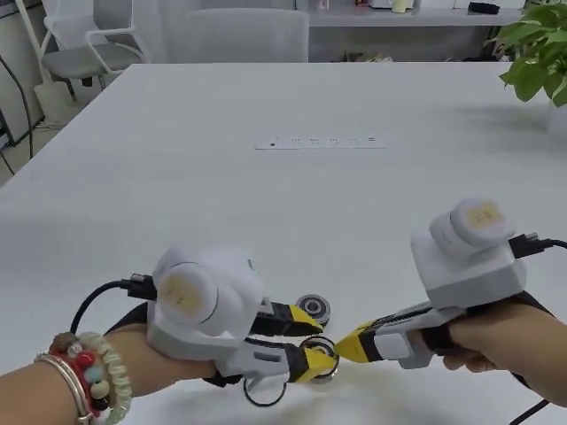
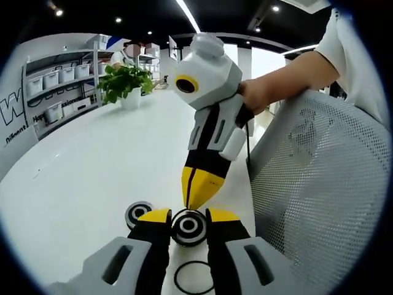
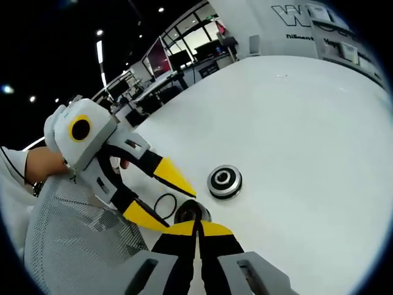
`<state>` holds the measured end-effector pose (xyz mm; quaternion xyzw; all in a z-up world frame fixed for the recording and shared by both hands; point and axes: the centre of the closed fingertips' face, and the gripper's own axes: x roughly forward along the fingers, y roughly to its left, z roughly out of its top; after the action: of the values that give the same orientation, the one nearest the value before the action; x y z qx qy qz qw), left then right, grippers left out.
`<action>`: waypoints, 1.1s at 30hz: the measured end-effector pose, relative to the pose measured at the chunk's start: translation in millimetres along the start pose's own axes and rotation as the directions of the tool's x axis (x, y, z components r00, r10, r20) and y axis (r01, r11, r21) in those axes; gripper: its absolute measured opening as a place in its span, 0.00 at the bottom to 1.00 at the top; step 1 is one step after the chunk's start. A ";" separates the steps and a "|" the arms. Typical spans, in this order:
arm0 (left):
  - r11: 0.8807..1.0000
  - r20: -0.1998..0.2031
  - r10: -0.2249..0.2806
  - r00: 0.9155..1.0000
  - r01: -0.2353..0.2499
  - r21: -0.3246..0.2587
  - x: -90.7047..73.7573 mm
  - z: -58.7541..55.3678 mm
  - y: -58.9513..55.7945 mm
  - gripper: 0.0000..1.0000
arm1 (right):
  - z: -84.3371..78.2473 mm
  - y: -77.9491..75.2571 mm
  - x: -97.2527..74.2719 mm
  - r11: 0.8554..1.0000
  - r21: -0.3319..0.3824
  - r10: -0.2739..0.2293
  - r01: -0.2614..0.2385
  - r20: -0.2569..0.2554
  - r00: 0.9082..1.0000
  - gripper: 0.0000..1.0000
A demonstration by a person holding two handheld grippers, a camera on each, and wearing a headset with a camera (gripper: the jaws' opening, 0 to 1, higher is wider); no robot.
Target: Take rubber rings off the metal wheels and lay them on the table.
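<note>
Jaws of left gripper [image 2: 189, 215] clamp a black-rimmed metal wheel [image 2: 189, 228] at the near edge of the white surface [image 1: 292, 204]. Jaws of right gripper [image 3: 196, 226] pressed together, tips touching that wheel's rim. Loose black rubber ring [image 2: 195, 278] lies just beside; second metal wheel [image 3: 225, 181] near.

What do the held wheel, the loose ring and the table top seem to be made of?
The held wheel: seemingly metal, shiny silvery rings on its face, dark band around. The loose ring: probably rubber, thin, black, matte, lying flat. The table top: smooth white, faint sheen; laminate perhaps, cannot tell.
</note>
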<state>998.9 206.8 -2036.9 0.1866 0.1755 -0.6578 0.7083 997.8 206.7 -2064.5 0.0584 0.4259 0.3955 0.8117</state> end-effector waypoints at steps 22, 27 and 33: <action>0.994 0.031 -0.028 0.999 0.025 0.104 -60.7 51.4 -6.6 0.72 | 3.6 -3.4 -3.8 1.000 0.006 -0.001 0.001 0.018 1.000 0.00; 0.995 0.011 -0.008 1.000 0.007 0.104 -82.5 48.8 -7.4 0.84 | 3.5 -6.0 -4.9 1.000 -0.005 -0.011 0.011 0.018 1.000 0.00; 0.994 0.013 0.046 0.999 -0.047 0.099 -105.9 46.0 -3.5 0.86 | 4.3 -8.8 -6.9 1.000 0.000 -0.018 0.018 0.024 1.000 0.00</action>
<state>987.8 275.5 -1944.8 0.2218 0.1344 -0.6501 0.7142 1003.9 197.0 -2061.1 0.0591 0.4165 0.3873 0.8204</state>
